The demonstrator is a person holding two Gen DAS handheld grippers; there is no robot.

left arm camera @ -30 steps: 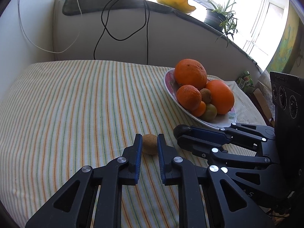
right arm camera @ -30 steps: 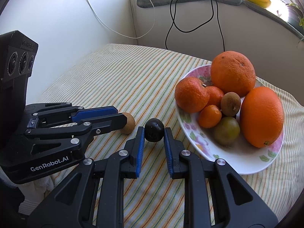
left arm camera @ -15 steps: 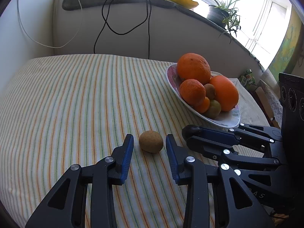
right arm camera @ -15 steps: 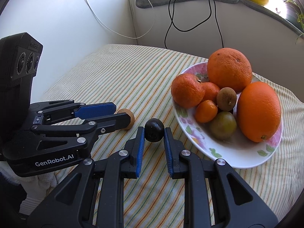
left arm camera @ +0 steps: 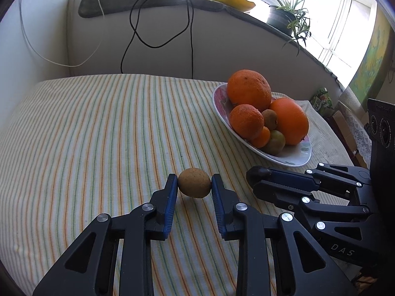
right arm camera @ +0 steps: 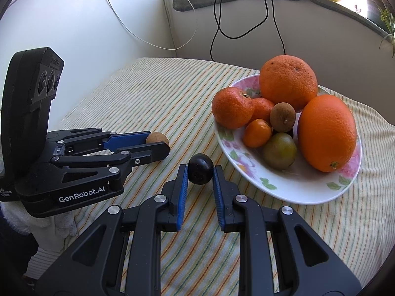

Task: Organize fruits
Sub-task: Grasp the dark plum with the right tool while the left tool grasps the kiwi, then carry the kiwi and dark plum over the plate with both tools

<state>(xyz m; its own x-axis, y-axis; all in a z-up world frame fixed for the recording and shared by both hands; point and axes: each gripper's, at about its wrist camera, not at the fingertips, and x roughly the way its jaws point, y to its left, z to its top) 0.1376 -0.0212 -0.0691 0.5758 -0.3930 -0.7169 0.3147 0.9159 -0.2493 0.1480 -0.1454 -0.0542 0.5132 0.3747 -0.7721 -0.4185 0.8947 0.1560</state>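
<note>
Covering the whole scene, a striped tabletop (left arm camera: 86, 135) carries a floral plate (right arm camera: 291, 187) at far right, heaped with oranges, tangerines and kiwis. The biggest orange (right arm camera: 288, 82) sits at the plate's far side; the oval orange (right arm camera: 327, 133) lies at right, its stem end toward the near rim. Only the right wrist view shows the plate's flowered inner face. The left hand-held gripper (left arm camera: 194, 185) has its blue pads closed on a brown kiwi (left arm camera: 194, 182), raised above its shadow, long axis running left to right. The right hand-held gripper (right arm camera: 200, 172) pinches a small dark plum (right arm camera: 200, 169) just left of the plate; the left view shows only its tip.
</note>
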